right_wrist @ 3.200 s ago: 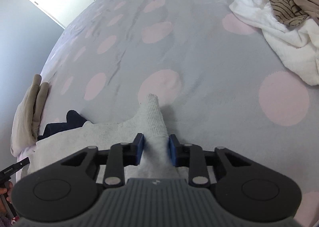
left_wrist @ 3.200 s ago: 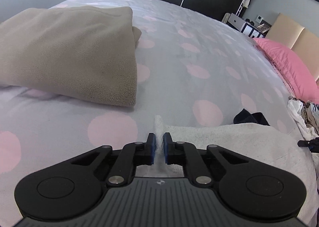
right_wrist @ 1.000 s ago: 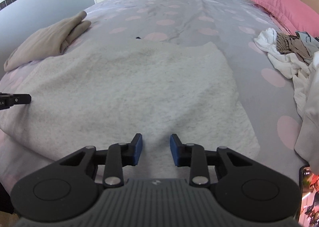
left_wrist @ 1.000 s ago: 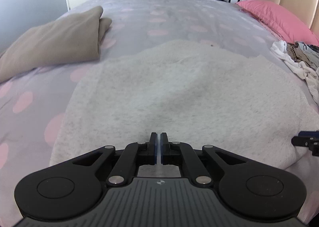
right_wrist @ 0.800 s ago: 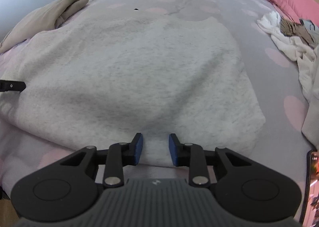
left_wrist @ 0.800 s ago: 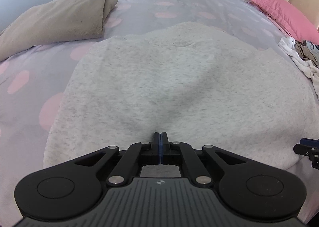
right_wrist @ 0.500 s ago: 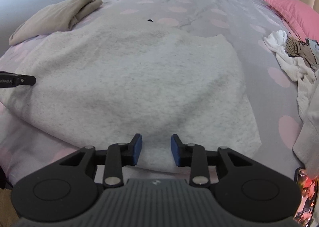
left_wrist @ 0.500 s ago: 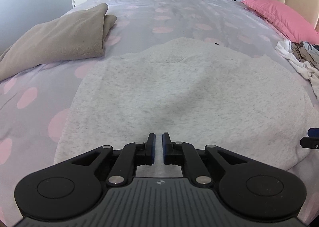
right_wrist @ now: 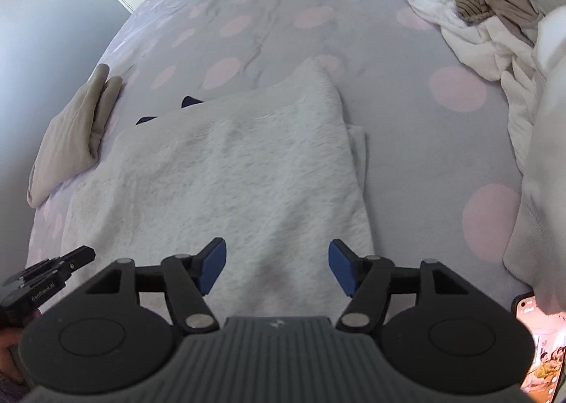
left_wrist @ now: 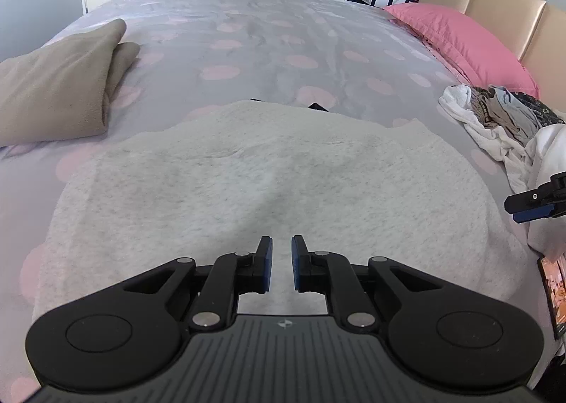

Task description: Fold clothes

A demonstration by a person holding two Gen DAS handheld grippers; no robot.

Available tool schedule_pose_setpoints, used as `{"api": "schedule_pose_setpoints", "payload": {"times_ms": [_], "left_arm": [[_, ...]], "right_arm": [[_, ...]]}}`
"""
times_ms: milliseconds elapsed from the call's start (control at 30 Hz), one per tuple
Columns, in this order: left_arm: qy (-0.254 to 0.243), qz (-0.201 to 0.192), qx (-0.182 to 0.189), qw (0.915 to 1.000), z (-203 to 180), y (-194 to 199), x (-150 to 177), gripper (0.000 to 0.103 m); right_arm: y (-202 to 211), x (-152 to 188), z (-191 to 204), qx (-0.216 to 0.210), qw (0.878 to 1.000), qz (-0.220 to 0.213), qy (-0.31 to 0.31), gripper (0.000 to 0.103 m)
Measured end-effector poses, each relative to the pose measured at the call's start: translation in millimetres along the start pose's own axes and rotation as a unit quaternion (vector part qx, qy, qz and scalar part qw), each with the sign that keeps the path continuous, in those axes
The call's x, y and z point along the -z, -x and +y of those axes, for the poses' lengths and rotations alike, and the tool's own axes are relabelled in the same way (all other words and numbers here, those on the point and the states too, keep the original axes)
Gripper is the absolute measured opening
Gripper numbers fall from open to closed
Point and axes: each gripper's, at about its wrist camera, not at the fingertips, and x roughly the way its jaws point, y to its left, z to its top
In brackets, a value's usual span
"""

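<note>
Your light grey fleecy sweatshirt point(left_wrist: 276, 183) lies spread flat on the bed's grey cover with pink dots point(left_wrist: 283, 35), folded over on itself, with a second layer edge showing along its right side in the right wrist view. Take that sweatshirt as your landmark.

Your left hand-held gripper point(left_wrist: 281, 263) hovers over the sweatshirt's near edge. Its blue pads stand a narrow gap apart; the jaws have just been opening, and nothing is pinched between them, only cloth lying below. Your right hand-held gripper point(right_wrist: 277, 268) hangs over the sweatshirt's near right part with its jaws spread wide; they too have just been opening, and they grip nothing.

To the left of the sweatshirt, just beside its far left corner, sits a folded beige fleece garment point(left_wrist: 53, 91). At the sweatshirt's far edge a small dark piece of cloth point(right_wrist: 191, 100) peeks out from behind it. To the right of the sweatshirt, apart from it, is a heap of unfolded white, striped brown and pale blue clothes point(left_wrist: 495, 116). Beyond that heap, farther from the sweatshirt, a pink pillow point(left_wrist: 456, 35) rests against the tan padded headboard point(left_wrist: 495, 3). A phone with a lit screen point(right_wrist: 541, 350) lies near the sweatshirt's near right corner.
</note>
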Motion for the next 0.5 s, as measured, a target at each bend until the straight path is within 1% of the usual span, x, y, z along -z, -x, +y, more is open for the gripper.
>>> {"api": "schedule_pose_setpoints", "payload": {"times_ms": [67, 133, 200, 333, 500], "left_arm": [[-0.001, 0.003, 0.005, 1.0, -4, -7, -4, 0.009], [-0.003, 0.007, 0.01, 0.9999, -9, -15, -8, 0.009], [0.002, 0.013, 0.01, 0.9999, -10, -22, -10, 0.009], [0.007, 0.023, 0.008, 0.9997, -10, -34, -10, 0.009], [0.008, 0.032, 0.0, 0.9995, -7, -46, -9, 0.009]], "right_arm": [[-5, -10, -8, 0.011, 1.0, 0.01, 0.006, 0.068], [-11, -18, -15, 0.016, 1.0, 0.009, 0.001, 0.071], [-19, -27, -24, 0.007, 1.0, 0.008, -0.012, 0.071], [-42, -42, -37, -0.014, 0.999, 0.019, -0.045, 0.071], [-67, -51, -47, -0.01, 0.998, 0.026, -0.056, 0.069]]}}
